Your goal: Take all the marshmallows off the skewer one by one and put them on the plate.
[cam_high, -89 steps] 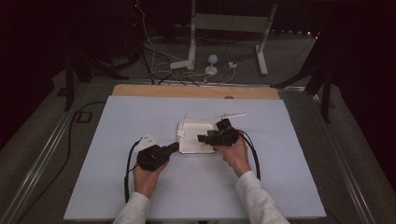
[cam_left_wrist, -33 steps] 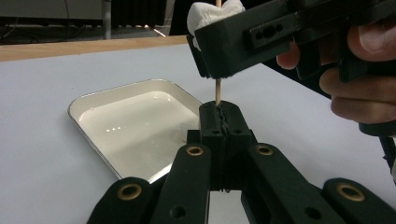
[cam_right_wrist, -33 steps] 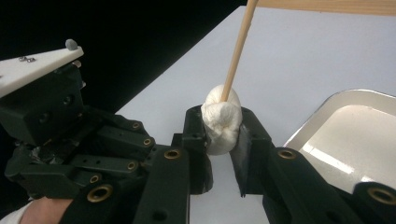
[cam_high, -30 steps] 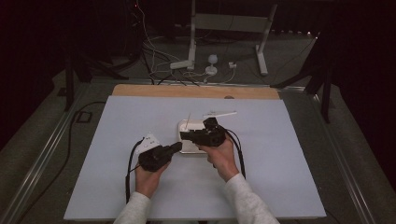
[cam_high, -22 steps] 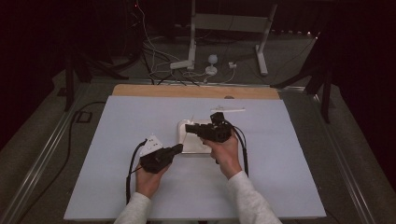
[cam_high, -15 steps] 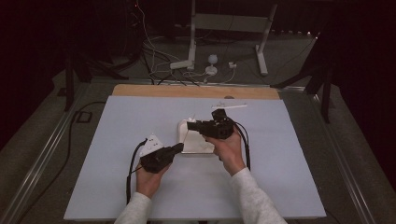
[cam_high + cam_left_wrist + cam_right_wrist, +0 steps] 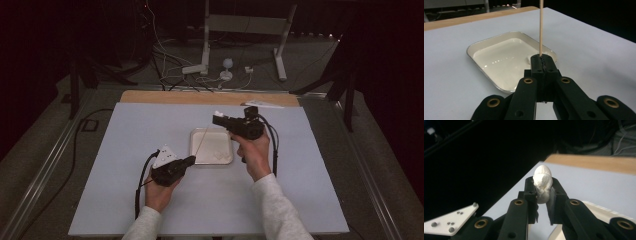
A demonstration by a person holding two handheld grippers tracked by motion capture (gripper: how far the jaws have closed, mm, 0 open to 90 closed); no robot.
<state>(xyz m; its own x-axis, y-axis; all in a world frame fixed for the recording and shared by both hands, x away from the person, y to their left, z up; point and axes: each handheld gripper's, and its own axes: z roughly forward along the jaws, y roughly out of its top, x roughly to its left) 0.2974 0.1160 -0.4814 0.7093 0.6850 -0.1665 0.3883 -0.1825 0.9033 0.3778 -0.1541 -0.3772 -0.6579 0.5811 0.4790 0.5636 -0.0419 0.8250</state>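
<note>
A shallow cream tray [image 7: 197, 150] lies mid-table. My left gripper [image 7: 191, 160] rests just left of it, shut on the lower end of a thin wooden skewer [image 7: 201, 142] that leans up over the tray. In the left gripper view the skewer [image 7: 540, 27] rises straight out of the closed left gripper [image 7: 541, 58], with the tray [image 7: 476, 48] behind it. My right gripper [image 7: 216, 120] hangs above the tray's far right corner, shut on a soft white marshmallow [image 7: 218, 114]. In the right gripper view the marshmallow [image 7: 542, 180] bulges out between the right gripper [image 7: 543, 188] pads.
A small white piece [image 7: 218, 154] lies in the tray. The pale table [image 7: 125, 150] ends in a wooden strip [image 7: 200, 97] at the far edge. A flat white object [image 7: 262, 104] lies there. Cables and a stand's feet [image 7: 205, 65] cover the floor beyond.
My right gripper has lifted off the tray and moved up and to the right, carrying the marshmallow. The left gripper and skewer have stayed put.
</note>
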